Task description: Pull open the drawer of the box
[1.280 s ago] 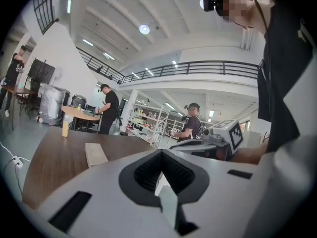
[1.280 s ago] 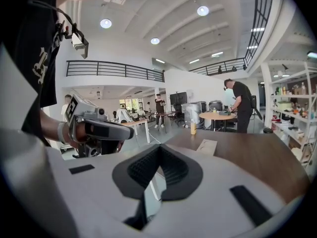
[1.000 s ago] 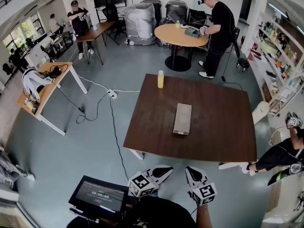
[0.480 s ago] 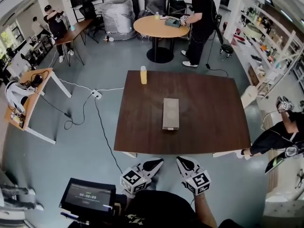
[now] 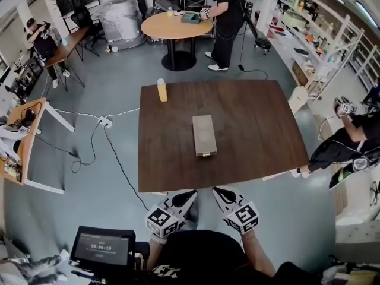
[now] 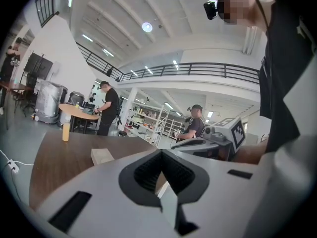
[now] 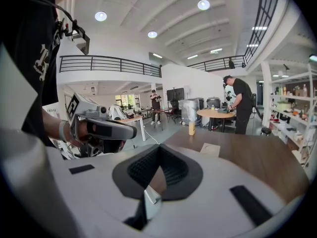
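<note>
A long grey box [image 5: 204, 135] lies in the middle of the dark brown table [image 5: 255, 129], its short drawer end [image 5: 206, 154] facing me. Both grippers hover side by side just short of the table's near edge, well apart from the box. My left gripper [image 5: 189, 197] is shut with nothing in it, and so is my right gripper [image 5: 218, 192]. In the left gripper view the box [image 6: 102, 155] shows beyond the closed jaws. The right gripper view has the box [image 7: 210, 149] ahead and the left gripper [image 7: 126, 131] at its left.
A yellow bottle [image 5: 161, 90] stands at the table's far left corner. A power strip with cables [image 5: 105, 122] lies on the floor to the left. A person [image 5: 350, 141] crouches at the right near shelves. Behind, a round table [image 5: 178, 25] with a person [image 5: 225, 10].
I have come closer to the table: it and the box have shifted toward me and to the left in the head view. Both grippers stay shut, now by the near edge.
</note>
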Tool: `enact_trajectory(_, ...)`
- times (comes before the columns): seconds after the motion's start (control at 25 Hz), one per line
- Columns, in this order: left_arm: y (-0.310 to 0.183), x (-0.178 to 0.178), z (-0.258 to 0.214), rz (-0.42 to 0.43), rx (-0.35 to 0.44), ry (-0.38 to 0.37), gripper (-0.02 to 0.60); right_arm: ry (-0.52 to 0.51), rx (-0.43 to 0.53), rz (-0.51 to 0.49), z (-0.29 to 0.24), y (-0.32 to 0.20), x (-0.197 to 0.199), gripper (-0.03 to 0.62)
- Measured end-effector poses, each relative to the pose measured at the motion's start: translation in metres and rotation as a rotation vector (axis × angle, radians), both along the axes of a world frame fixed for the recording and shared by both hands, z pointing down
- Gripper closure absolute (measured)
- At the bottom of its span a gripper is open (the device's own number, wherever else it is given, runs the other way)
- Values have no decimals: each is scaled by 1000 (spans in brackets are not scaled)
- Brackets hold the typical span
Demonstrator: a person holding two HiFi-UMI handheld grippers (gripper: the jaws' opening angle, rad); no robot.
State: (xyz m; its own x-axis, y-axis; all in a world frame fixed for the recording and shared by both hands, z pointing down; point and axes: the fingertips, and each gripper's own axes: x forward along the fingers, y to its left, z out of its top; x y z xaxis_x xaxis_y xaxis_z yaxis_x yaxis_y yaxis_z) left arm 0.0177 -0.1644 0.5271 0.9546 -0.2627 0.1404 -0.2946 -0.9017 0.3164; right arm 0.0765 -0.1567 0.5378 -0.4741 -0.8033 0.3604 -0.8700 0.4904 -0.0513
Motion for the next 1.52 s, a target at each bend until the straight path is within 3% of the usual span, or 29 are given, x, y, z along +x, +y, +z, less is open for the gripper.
enact_trajectory(0.28, -19, -20, -1, 55, 15, -2, 577, -1, -2, 52, 1, -15, -22, 608)
enact_trajectory(0.84, -21, -34, 8, 60, 1, -5, 577, 0, -33, 93, 15, -15, -31, 608)
enact_trajectory(1.52, -36, -53, 20, -46, -14, -33, 577, 20, -74, 85, 55, -61, -18, 606)
